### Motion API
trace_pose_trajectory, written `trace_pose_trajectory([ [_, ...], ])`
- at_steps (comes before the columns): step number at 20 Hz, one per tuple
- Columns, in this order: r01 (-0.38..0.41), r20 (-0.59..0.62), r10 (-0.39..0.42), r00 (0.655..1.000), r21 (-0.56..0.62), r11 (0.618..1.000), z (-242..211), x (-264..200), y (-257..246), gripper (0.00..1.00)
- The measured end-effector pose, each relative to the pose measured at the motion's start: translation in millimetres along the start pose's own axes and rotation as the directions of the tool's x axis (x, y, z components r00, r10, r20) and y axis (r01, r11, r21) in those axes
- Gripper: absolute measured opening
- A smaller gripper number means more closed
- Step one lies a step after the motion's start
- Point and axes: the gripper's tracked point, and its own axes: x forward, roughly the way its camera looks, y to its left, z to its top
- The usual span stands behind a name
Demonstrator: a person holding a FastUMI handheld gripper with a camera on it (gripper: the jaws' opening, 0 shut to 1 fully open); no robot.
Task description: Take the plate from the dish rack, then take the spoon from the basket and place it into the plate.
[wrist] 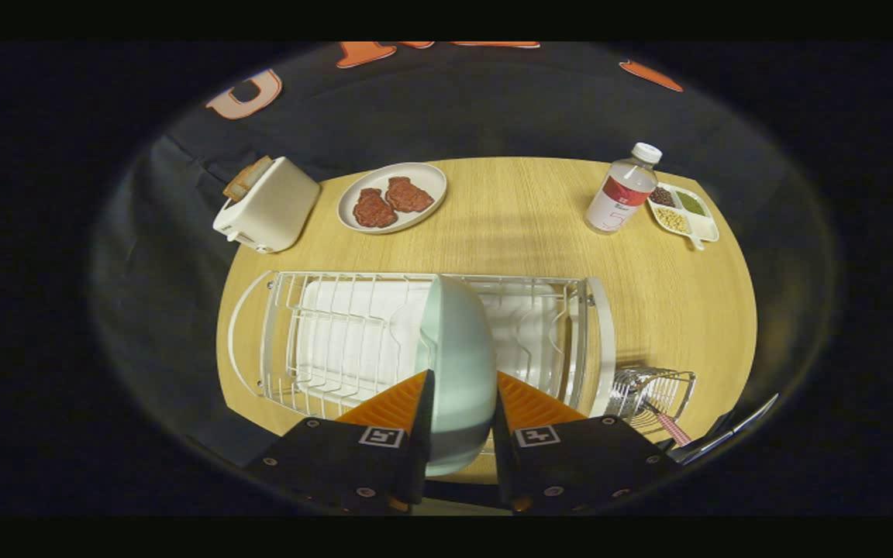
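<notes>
1. My hand-held gripper is clamped on the plate: the pale green plate stands on edge between the two fingers, and both appear to press its faces.
2. The plate sits over the dish rack, about mid-rack; I cannot tell whether its lower rim is free of the wires or resting among them. So I judge the first step as grasped but not finished (the plate has no resting place on the surface yet).
3. The basket hangs just beside the rack's right end, and the spoon, with its pink checked handle, pokes out of it toward me. It is untouched, well clear of the fingers.
4. What is left, by my reckoning: lift the plate out, lay it flat on bare wood, release, then fetch the spoon and set it in the plate.
5. Beyond the rack stand a toaster, a dish of meat patties, a bottle and a divided tray; the open wood between dish and bottle looks like the roomiest landing spot.
</notes>
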Motion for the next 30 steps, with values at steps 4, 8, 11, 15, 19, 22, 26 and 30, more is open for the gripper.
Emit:
trace_pose_trajectory([
  [4,0.06,0.0,-0.06,0.998,0.032,0.998,-2.9,0.2,-4.9,0.33],
  [8,0.144,0.076,-0.148,0.986,0.058,0.988,13.0,-19.3,-17.5,0.29],
  [11,0.21,0.136,-0.214,0.967,0.046,0.977,22.8,-40.5,-29.3,0.29],
  [15,0.209,0.18,-0.223,0.958,0.09,0.974,15.1,-66.9,-36.8,0.25],
  [19,0.151,0.204,-0.183,0.962,0.162,0.975,-8.4,-90.6,-44.3,0.25],
  [22,0.078,0.2,-0.125,0.972,0.227,0.971,-37.1,-96.8,-46.0,0.25],
  [26,0.005,0.196,-0.057,0.979,0.258,0.966,-77.9,-90.2,-52.3,0.25],
  [30,-0.051,0.173,0.001,0.985,0.285,0.957,-118.5,-77.7,-59.2,0.25],
])
